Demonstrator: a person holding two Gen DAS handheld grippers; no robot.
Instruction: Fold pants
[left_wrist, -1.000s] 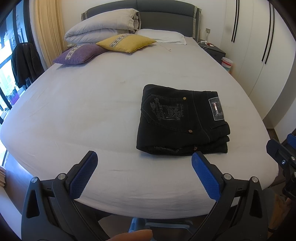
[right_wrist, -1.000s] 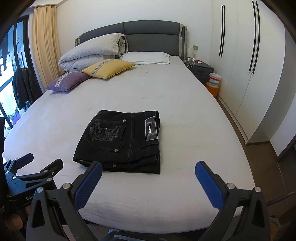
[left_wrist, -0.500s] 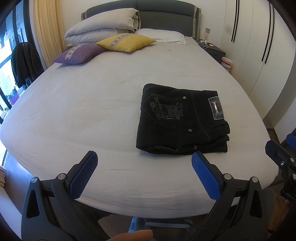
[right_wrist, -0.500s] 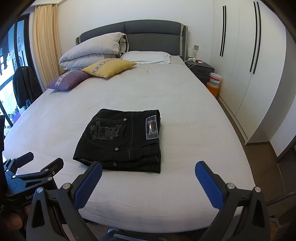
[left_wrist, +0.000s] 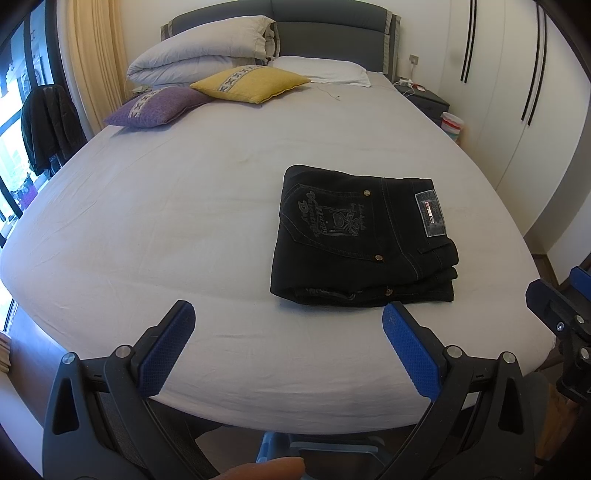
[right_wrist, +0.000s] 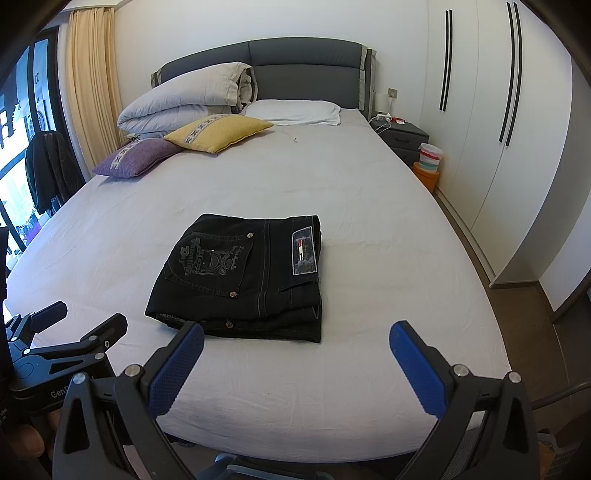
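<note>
Black jeans lie folded into a compact rectangle near the foot of the bed, back pocket and label up. They also show in the right wrist view. My left gripper is open and empty, held above the bed's front edge, near side of the jeans. My right gripper is open and empty, just short of the jeans and to their right. The left gripper's body shows at the lower left of the right wrist view.
A yellow cushion, a purple cushion, a folded duvet and a white pillow lie at the headboard end. A nightstand and white wardrobe stand to the right. A dark jacket hangs at left.
Both grippers stay open and have drifted very slightly back from the bed. The folded jeans have not moved.
</note>
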